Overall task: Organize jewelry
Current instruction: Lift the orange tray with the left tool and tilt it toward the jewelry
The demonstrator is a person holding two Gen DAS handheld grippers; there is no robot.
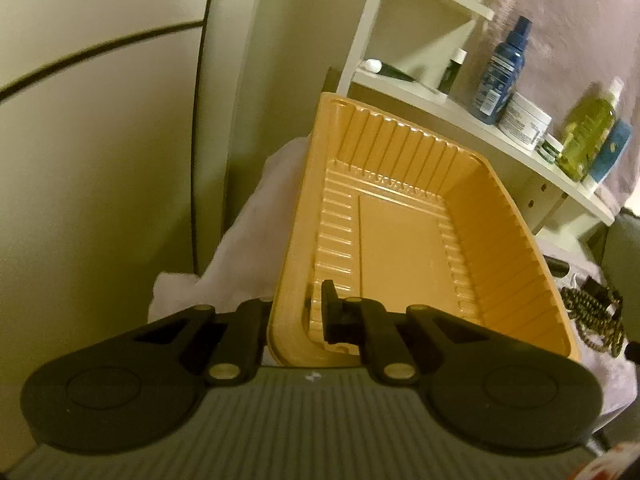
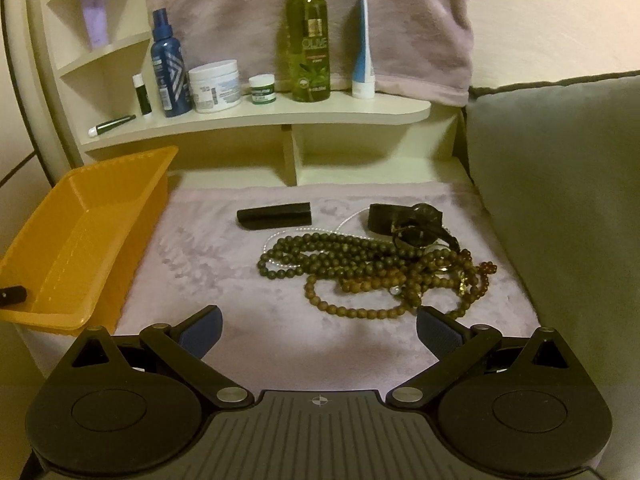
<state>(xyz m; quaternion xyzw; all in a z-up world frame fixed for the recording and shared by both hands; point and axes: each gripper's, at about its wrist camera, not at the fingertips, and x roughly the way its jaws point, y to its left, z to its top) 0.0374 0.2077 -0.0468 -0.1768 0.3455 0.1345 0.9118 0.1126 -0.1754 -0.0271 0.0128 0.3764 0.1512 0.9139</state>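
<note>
My left gripper [image 1: 298, 320] is shut on the near wall of an empty orange plastic tray [image 1: 404, 240]: one finger is inside the tray and the other is hidden behind the wall. The right wrist view shows the tray [image 2: 80, 232] at the left edge of a pink fuzzy cloth [image 2: 224, 264]. A tangled heap of brown and green bead necklaces [image 2: 372, 276] lies on the cloth, with a dark watch [image 2: 420, 232] and a thin pearl chain behind it. A black bar [image 2: 274, 216] lies further left. My right gripper [image 2: 318, 332] hangs open in front of the beads, holding nothing.
Behind the cloth stands a cream shelf [image 2: 280, 116] with a blue spray bottle [image 2: 168, 72], a white jar [image 2: 216, 86], a green olive bottle [image 2: 308, 48] and a tube [image 2: 364, 52]. A grey cushion [image 2: 560, 200] borders the cloth on the right. A pale wall [image 1: 100, 140] is left of the tray.
</note>
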